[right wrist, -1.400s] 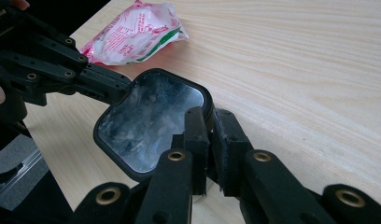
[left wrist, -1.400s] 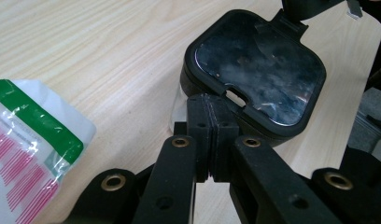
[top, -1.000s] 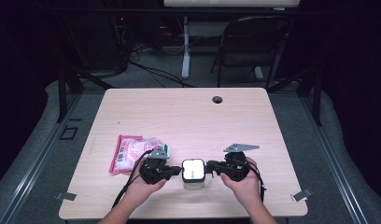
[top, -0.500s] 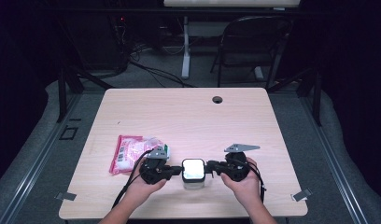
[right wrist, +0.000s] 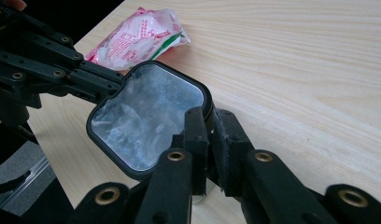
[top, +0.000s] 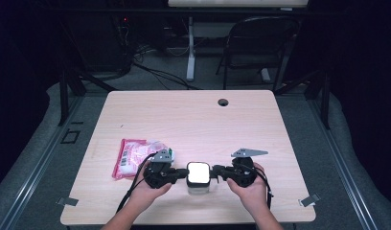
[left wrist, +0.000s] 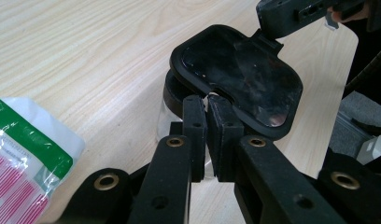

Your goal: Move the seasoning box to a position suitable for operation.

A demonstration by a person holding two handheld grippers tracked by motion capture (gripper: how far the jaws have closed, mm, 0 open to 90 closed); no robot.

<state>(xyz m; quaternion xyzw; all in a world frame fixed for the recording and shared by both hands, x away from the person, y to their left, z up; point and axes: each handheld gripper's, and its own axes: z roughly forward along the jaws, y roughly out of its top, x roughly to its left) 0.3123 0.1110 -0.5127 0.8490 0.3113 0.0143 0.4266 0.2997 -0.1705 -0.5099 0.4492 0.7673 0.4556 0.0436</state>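
Pink packet (top: 136, 156) just left of container (top: 198, 176)

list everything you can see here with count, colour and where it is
container: 1, clear body, near edge of the table between the two tools
lid: 1, black rim with a pale glossy panel, on top of the container, tilted in the left gripper view
snack bag: 1, pink and white with a green stripe, on the table left of the container
table: 1, light wood, centre of the room
cable hole: 1, dark, far side of the table top
folding chair: 1, black, behind the table
left tool: 1, black, jaws nearly together on the lid's left edge
right tool: 1, black, jaws nearly together on the lid's right edge
hands: 2, one on each tool
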